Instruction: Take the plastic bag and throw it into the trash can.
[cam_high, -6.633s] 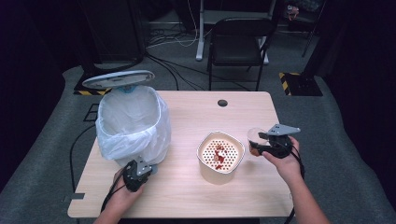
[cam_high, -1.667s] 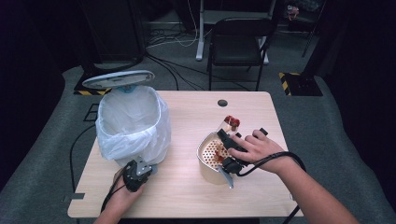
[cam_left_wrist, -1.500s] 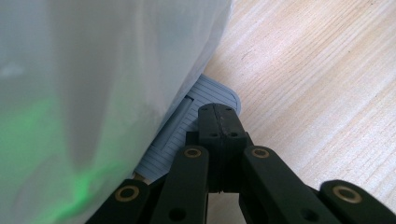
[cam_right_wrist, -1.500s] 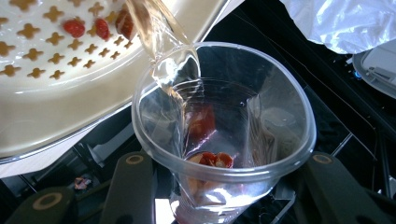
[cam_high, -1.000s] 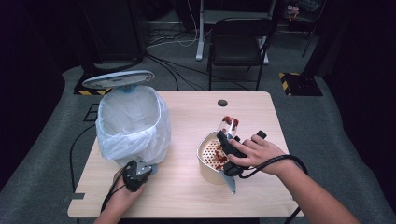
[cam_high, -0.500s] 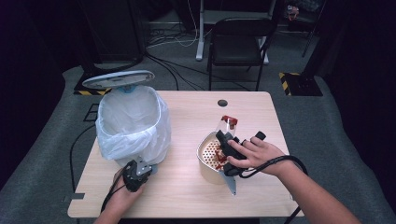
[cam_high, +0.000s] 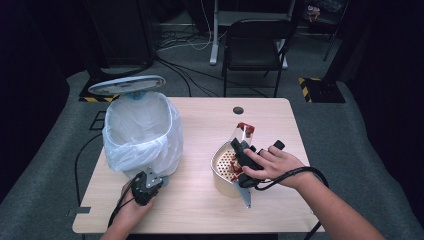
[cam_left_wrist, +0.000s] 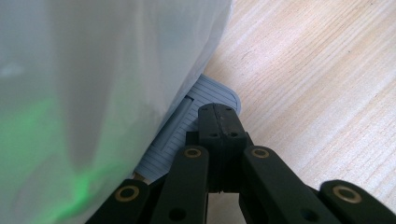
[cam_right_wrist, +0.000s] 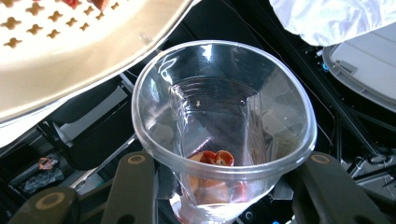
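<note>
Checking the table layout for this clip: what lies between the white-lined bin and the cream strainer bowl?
Nothing: in the high view, bare wooden table separates the bin from the strainer bowl.

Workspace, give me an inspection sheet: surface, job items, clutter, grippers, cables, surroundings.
Surface: light wooden table, with a round dark grommet.
Job's things: clear plastic cup with red scraps, tilted at cream strainer bowl; pedal bin lined with white bag, lid up.
Clutter: nothing seen.
Grippers: left gripper shut, tips on the bin's grey pedal; right gripper shut on the cup.
Cables: trail from both grippers; more on floor.
Surroundings: black chair, grey carpet.
</note>
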